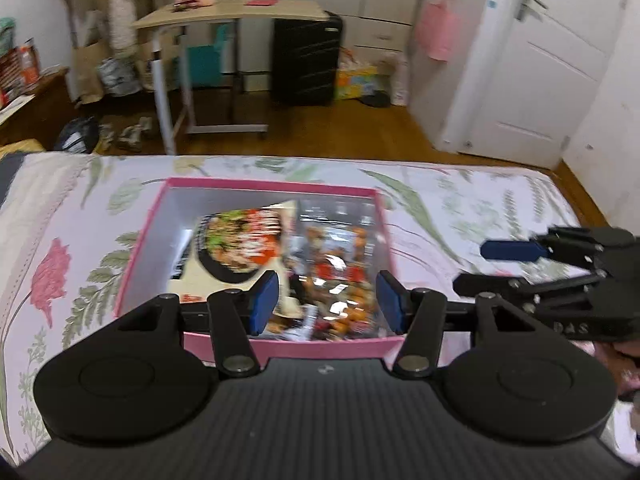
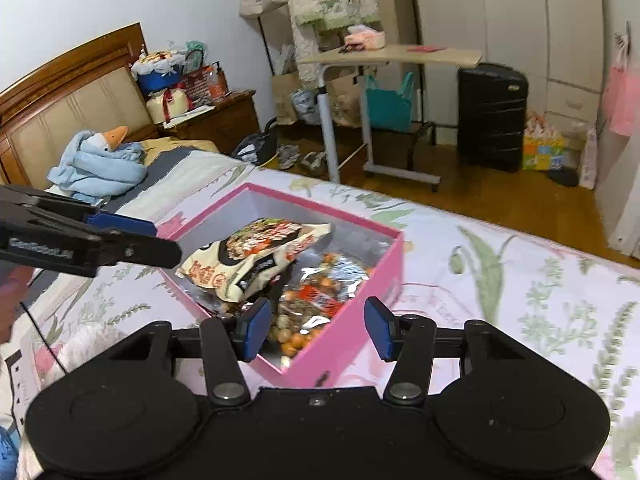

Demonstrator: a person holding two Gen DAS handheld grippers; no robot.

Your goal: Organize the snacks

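Note:
A pink box (image 1: 280,347) (image 2: 352,320) lies open on the floral bedspread. Inside it a cream snack bag with a food picture (image 1: 236,240) (image 2: 256,256) leans over a clear bag of orange and red snacks (image 1: 340,280) (image 2: 316,304). My left gripper (image 1: 326,300) is open and empty, above the box's near edge. My right gripper (image 2: 316,326) is open and empty over the box's near corner. It also shows in the left wrist view (image 1: 516,264) to the right of the box. The left gripper shows at the left of the right wrist view (image 2: 128,240).
The bed (image 2: 520,300) has a blue blanket with a toy goose (image 2: 100,160) near the wooden headboard. Beyond the bed stand a rolling desk (image 1: 232,16), a black suitcase (image 1: 306,60), a nightstand with clutter (image 2: 208,116) and a white door (image 1: 552,60).

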